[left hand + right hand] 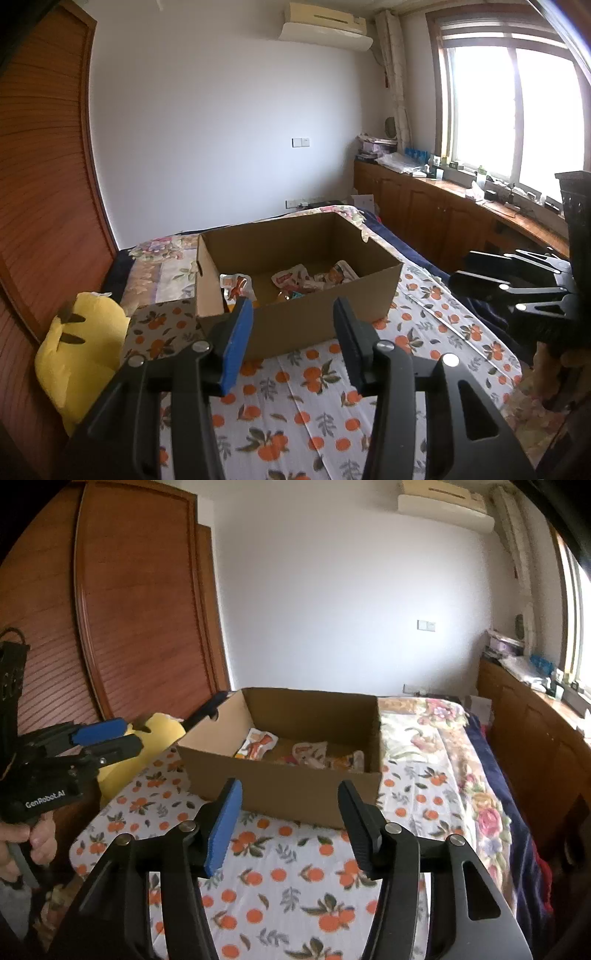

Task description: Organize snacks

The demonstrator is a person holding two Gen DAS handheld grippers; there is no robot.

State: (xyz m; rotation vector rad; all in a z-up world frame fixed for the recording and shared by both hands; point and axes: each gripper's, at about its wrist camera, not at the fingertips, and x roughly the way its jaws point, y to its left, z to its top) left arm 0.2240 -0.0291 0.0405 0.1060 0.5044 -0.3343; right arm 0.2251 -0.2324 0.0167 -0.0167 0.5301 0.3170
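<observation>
left gripper [291, 332]: jaws apart at a middling gap, nothing between them, held above the orange-print sheet [295, 424] just short of the cardboard box [317, 310]. right gripper [290, 816]: same condition, jaws parted and empty, near the box's front wall. snack packets [291, 277] lie loose on the box floor. the box sits on the bed, open-topped. yellow plush toy [81, 350] lies beside the box at the bed's left edge.

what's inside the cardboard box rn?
Several snack packets lie loose on the floor of the cardboard box. The near wall hides the floor just behind it, so more may be there.
</observation>
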